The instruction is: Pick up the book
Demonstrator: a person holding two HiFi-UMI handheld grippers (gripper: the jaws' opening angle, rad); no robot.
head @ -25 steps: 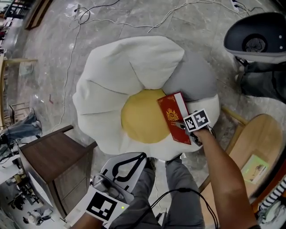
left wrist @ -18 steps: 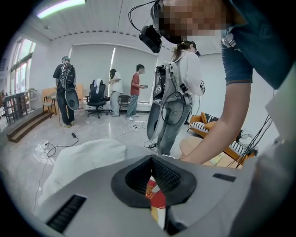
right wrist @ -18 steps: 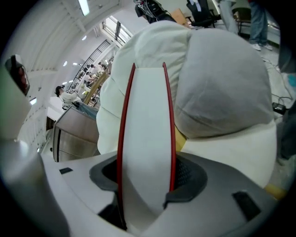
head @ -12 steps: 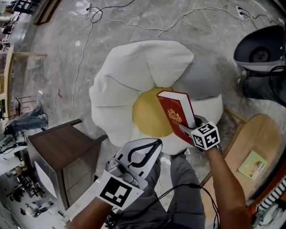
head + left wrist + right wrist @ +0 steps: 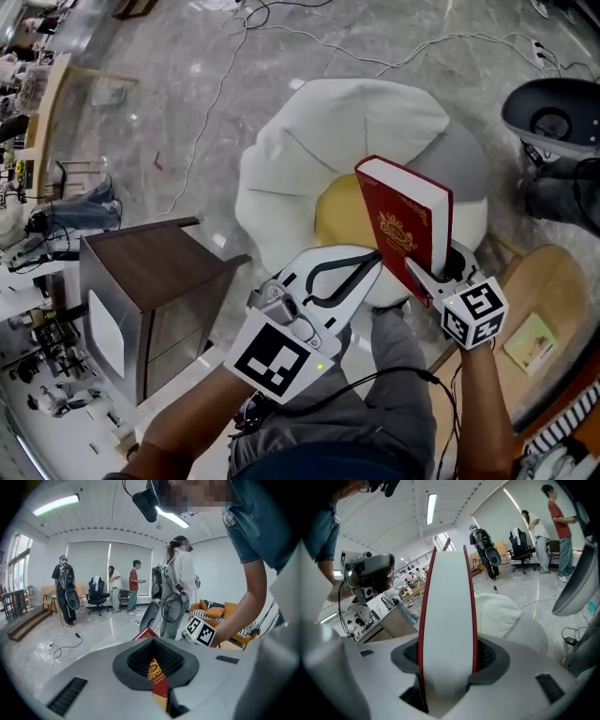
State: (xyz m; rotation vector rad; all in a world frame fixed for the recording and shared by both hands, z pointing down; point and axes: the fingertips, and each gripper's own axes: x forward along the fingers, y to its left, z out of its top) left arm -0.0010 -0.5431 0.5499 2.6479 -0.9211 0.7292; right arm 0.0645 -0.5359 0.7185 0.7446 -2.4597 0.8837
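Our right tongs (image 5: 433, 277) clamp wide on the red book (image 5: 403, 220), upright above the cushion (image 5: 328, 141); our left tongs (image 5: 367, 267), together and empty, hover at the cushion's near edge.

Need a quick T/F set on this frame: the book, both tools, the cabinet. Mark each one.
1. The right tool grips the red book by its lower edge. True.
2. The book lies flat on the cushion. False: it is held up on edge, above the white cushion.
3. The left tool also clamps the book. False: nothing sits between its jaws; in the left gripper view the book shows beyond them.
4. A dark wooden cabinet stands on the floor left of the cushion in the head view. True.
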